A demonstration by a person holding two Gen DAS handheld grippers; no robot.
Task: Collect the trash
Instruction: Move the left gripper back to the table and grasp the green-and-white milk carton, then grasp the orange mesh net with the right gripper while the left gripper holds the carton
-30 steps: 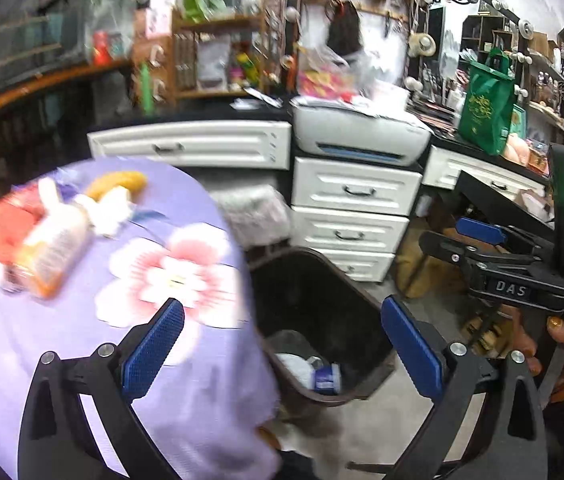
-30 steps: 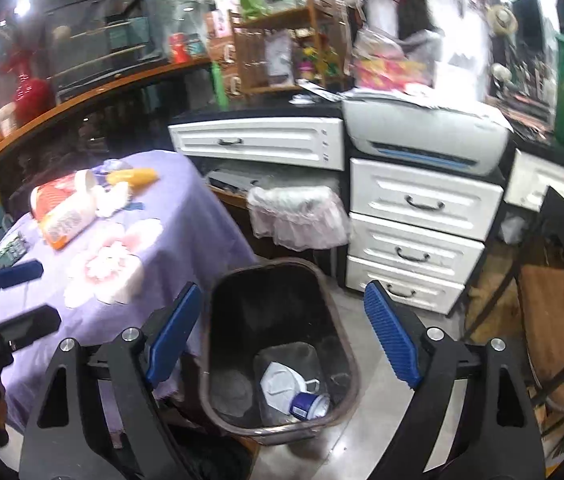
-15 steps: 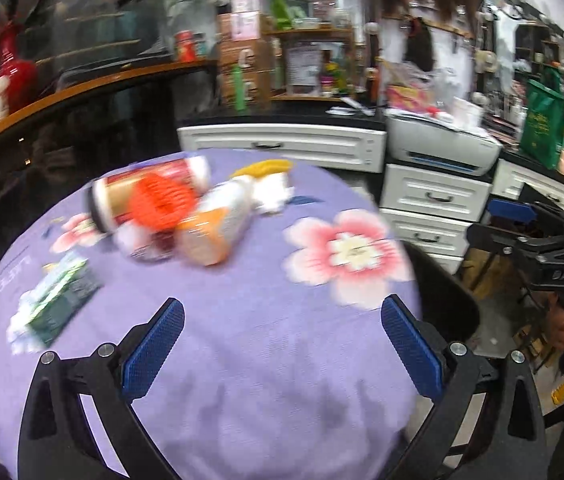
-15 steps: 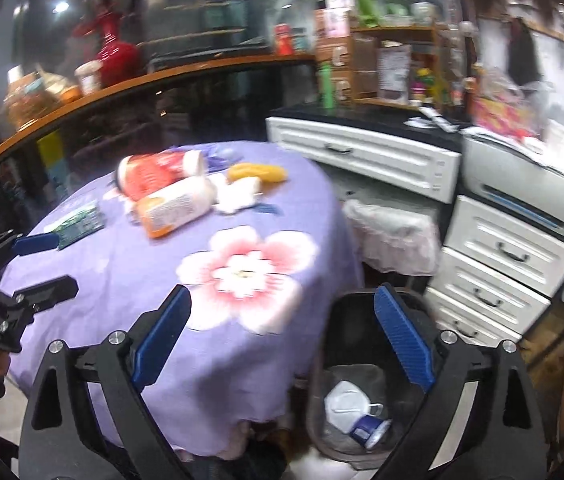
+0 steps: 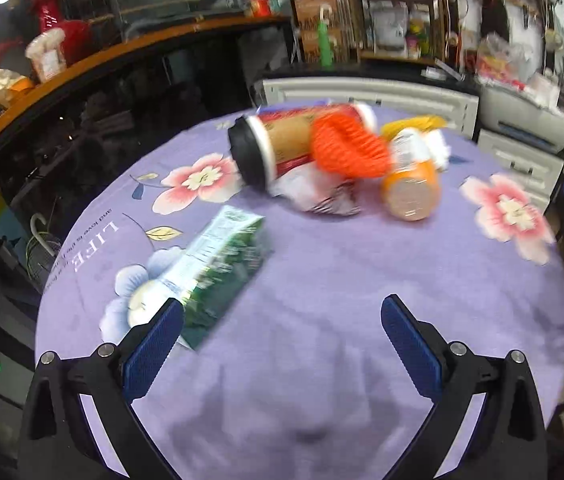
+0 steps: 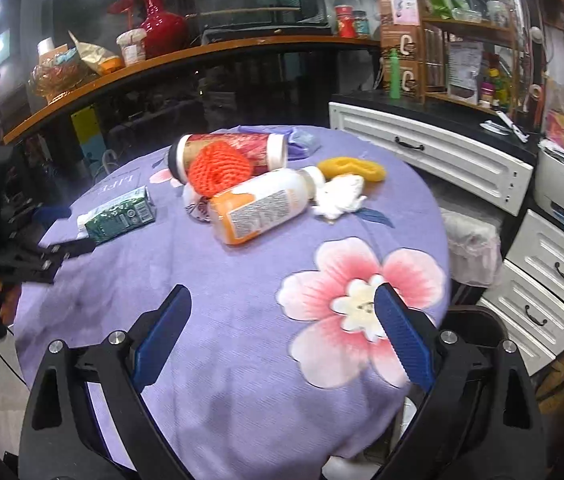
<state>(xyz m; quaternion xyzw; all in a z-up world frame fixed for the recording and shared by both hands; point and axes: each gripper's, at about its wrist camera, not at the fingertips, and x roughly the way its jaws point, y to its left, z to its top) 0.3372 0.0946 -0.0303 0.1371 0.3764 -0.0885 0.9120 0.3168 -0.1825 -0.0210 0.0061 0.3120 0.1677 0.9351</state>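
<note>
Both grippers were over the black bin a second ago with trash already in the bottom; now they've swung over the round table, so I'd say one drop is done and the next pick is on.

Going left to right: the left gripper [image 5: 282, 328] is wide open and empty, its left pad just beside the green carton [image 6: 120, 214], which looks like the nearest grab. The carton is a flat-sided box lying down, glossy print, probably light and crushable. Next is the can [image 6: 228, 150], a tall tube with a black lid, on its side and likely to roll. An orange net [image 6: 220, 170] drapes over it, soft and open-weave. A crumpled wrapper [image 5: 314, 194] sits under those. Then the orange bottle [image 6: 258, 206], smooth plastic, lying down, a white tissue [image 6: 340, 196] wad touching its cap end, and a yellow sponge [image 6: 352, 168] behind.

The right gripper [image 6: 282, 330] just finished opening wide, nothing between its pads, hanging over the fuzzy purple cloth [image 6: 242, 340].
</note>
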